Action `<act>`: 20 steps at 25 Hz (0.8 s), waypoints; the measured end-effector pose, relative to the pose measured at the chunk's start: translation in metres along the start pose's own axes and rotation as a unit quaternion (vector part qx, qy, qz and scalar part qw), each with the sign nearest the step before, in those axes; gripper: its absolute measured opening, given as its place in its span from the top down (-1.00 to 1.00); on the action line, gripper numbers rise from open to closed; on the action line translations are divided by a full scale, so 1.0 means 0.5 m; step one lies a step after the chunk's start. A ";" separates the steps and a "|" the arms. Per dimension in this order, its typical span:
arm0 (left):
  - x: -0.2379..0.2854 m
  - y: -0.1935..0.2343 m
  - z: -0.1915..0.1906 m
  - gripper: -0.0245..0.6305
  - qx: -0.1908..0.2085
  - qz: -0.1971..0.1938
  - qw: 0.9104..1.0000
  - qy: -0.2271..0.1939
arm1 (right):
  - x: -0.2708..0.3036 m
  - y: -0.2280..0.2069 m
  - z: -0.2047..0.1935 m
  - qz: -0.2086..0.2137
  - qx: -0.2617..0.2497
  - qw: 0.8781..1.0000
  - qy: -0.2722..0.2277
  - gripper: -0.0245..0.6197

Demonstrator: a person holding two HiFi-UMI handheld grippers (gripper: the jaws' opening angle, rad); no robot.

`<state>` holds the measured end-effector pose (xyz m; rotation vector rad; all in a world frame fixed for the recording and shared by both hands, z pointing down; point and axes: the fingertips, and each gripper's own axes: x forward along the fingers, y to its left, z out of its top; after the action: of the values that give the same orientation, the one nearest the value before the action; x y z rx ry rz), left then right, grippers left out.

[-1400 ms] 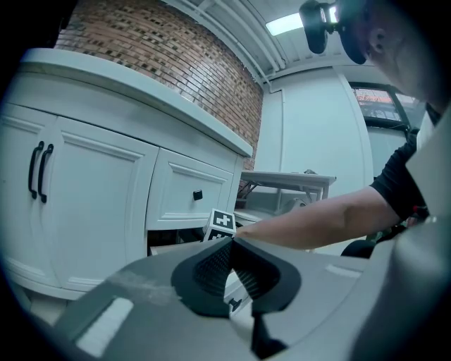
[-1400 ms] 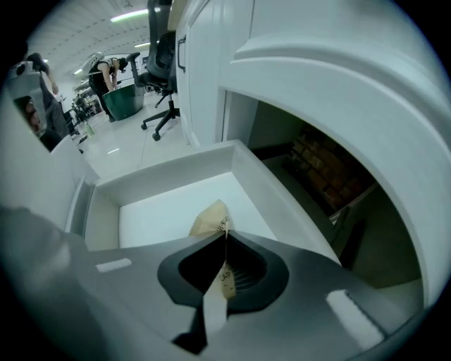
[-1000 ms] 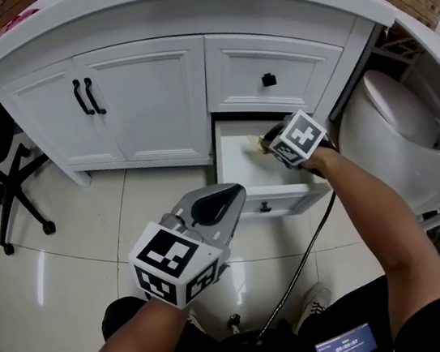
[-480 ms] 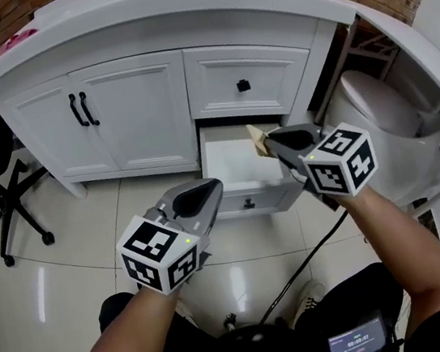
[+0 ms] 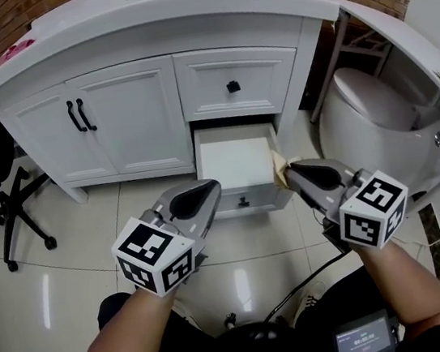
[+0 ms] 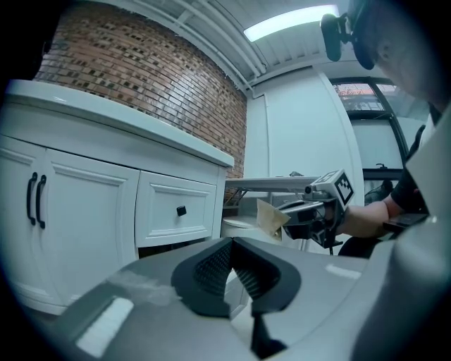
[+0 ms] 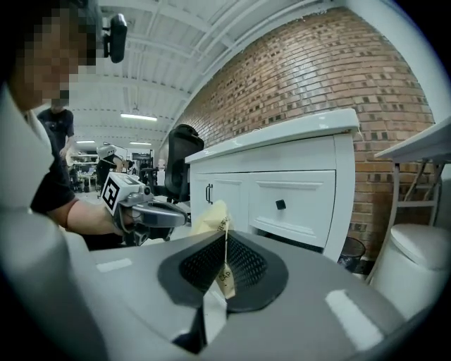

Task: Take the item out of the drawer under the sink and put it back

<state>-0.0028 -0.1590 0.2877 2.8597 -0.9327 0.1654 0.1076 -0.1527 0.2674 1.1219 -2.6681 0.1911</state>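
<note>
Near left: left gripper (image 5: 200,194), jaws closed on nothing. Near right: right gripper (image 5: 293,171) pinching packet (image 5: 279,165), which pokes past tips. Open drawer (image 5: 233,157) lies just left and farther; this gripper nearer for return, I judge.

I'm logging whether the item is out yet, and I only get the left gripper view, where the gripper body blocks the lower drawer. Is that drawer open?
Observer: Yes. In the head view the lower drawer is pulled out, and its inside shows bare white.
Operator: Does the right gripper really grip that tan thing?
Observer: Its own view shows the right gripper shut on the tan packet.
Operator: Where is it relative to the drawer?
Observer: From above, the packet sits at the drawer's right front corner.
</note>
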 end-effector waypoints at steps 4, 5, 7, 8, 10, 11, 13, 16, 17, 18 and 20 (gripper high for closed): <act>-0.004 -0.001 0.001 0.91 0.003 -0.001 1.000 0.000 | -0.008 -0.004 -0.030 -0.003 0.011 1.000 0.003 0.89; -0.004 -0.002 0.001 0.91 0.004 -0.001 1.000 0.000 | -0.006 -0.003 -0.040 -0.001 0.013 1.000 0.009 0.89; -0.004 -0.006 -0.001 0.91 0.007 -0.003 1.000 0.001 | -0.002 0.002 -0.056 0.006 0.015 1.000 0.022 0.89; -0.002 -0.008 -0.001 0.91 0.007 -0.005 1.000 0.002 | -0.001 0.004 -0.062 0.008 0.015 0.999 0.027 0.89; 0.001 -0.012 -0.003 0.91 0.009 -0.008 1.000 0.004 | 0.000 0.008 -0.071 0.014 0.017 0.999 0.035 0.89; 0.002 -0.013 -0.005 0.91 0.010 -0.008 1.000 0.006 | 0.001 0.010 -0.072 0.017 0.020 0.999 0.036 0.89; 0.005 -0.012 -0.011 0.91 0.011 -0.008 1.000 0.010 | 0.003 0.012 -0.072 0.020 0.021 0.999 0.036 0.89; 0.009 -0.007 -0.018 0.91 0.011 -0.003 1.000 0.016 | 0.005 0.014 -0.077 0.019 0.020 0.999 0.042 0.89; 0.009 -0.007 -0.018 0.91 0.012 -0.002 1.000 0.017 | 0.006 0.015 -0.079 0.018 0.022 0.999 0.043 0.89; 0.010 -0.007 -0.017 0.91 0.013 -0.002 1.000 0.017 | 0.008 0.016 -0.081 0.019 0.023 0.999 0.044 0.89; 0.011 -0.011 -0.013 0.91 0.018 -0.004 1.000 0.014 | 0.009 0.018 -0.084 0.020 0.023 0.998 0.046 0.89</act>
<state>0.0044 -0.1566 0.2945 2.8857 -0.9226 0.2242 0.1054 -0.1407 0.3088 1.0477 -2.6187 0.3063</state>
